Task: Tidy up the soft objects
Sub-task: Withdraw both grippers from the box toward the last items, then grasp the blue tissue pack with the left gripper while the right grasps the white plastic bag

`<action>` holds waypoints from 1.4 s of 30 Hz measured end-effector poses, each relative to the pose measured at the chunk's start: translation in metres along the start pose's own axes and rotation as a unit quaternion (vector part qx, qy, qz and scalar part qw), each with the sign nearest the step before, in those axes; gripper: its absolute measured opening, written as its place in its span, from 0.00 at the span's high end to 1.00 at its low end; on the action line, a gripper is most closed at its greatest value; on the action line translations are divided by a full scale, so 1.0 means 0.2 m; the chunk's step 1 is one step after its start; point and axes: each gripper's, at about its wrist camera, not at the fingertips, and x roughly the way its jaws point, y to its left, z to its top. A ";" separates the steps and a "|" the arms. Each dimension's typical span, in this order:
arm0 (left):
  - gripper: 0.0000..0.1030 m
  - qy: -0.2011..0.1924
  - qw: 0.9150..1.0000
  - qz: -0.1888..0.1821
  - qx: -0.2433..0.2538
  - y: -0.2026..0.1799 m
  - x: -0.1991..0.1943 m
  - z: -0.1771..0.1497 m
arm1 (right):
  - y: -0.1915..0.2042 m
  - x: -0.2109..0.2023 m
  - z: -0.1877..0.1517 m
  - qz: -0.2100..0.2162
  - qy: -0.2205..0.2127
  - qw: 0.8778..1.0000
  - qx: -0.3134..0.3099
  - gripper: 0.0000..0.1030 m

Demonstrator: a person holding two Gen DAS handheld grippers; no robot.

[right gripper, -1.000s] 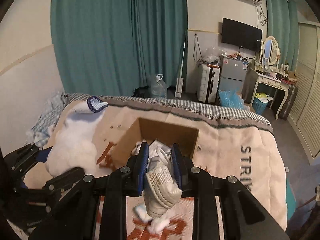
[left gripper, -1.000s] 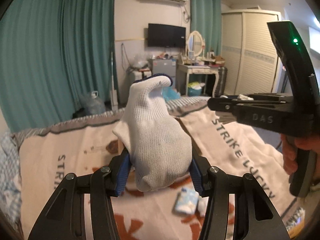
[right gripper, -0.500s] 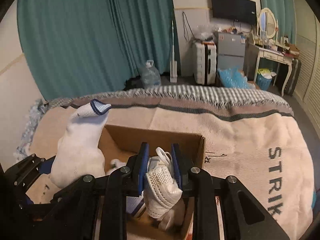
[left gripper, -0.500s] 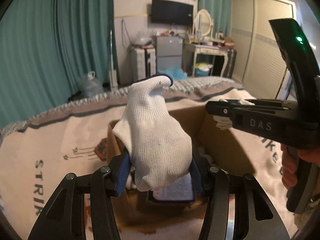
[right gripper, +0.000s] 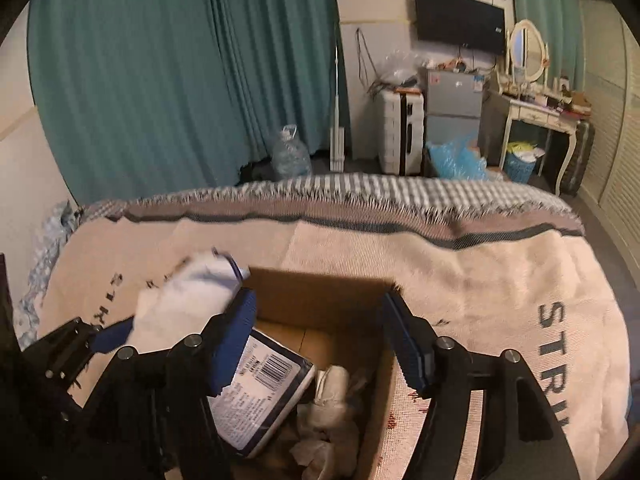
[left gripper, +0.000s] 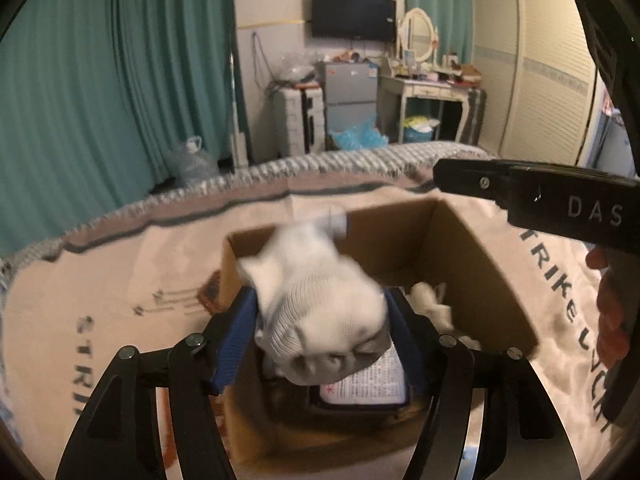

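My left gripper [left gripper: 320, 336] holds a white knitted glove [left gripper: 316, 304] just above the open cardboard box [left gripper: 472, 256] on the bed. The glove looks blurred and tilts forward over the box; its blue-trimmed cuff also shows in the right wrist view [right gripper: 188, 296]. My right gripper [right gripper: 320, 344] is open and empty over the same box [right gripper: 320, 292]. A white mesh glove [right gripper: 332, 404] lies inside the box next to a dark-edged packet [right gripper: 256, 392]. The right gripper's body shows at the right of the left wrist view [left gripper: 560, 200].
The box sits on a beige blanket [right gripper: 460, 272] printed with black letters. Beyond the bed's far edge are teal curtains [right gripper: 160, 80], a water jug [right gripper: 290, 156], a small fridge [right gripper: 452, 112] and a white dressing table [right gripper: 536, 116].
My right gripper has opened and let the white mesh glove fall into the box. Both grippers have dropped closer to the box. The glove in my left gripper has tipped forward.
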 end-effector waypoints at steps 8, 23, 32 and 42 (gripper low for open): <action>0.12 -0.090 0.996 0.015 -0.017 0.01 -0.60 0.24 | 0.07 -0.61 0.19 -0.018 -0.053 0.998 -0.015 0.37; 0.12 -0.168 0.983 0.059 -0.034 -0.08 -1.57 0.11 | 0.31 -1.70 0.06 -0.035 -0.114 0.991 -0.067 0.13; 0.11 -0.138 0.987 0.045 -0.065 -0.06 -1.47 -0.12 | 0.35 -1.70 -0.27 -0.009 -0.083 0.993 -0.082 0.09; 0.11 -0.086 0.992 0.061 -0.066 -0.09 -1.11 -0.38 | 0.33 -1.26 -0.56 0.005 -0.045 0.992 -0.121 0.09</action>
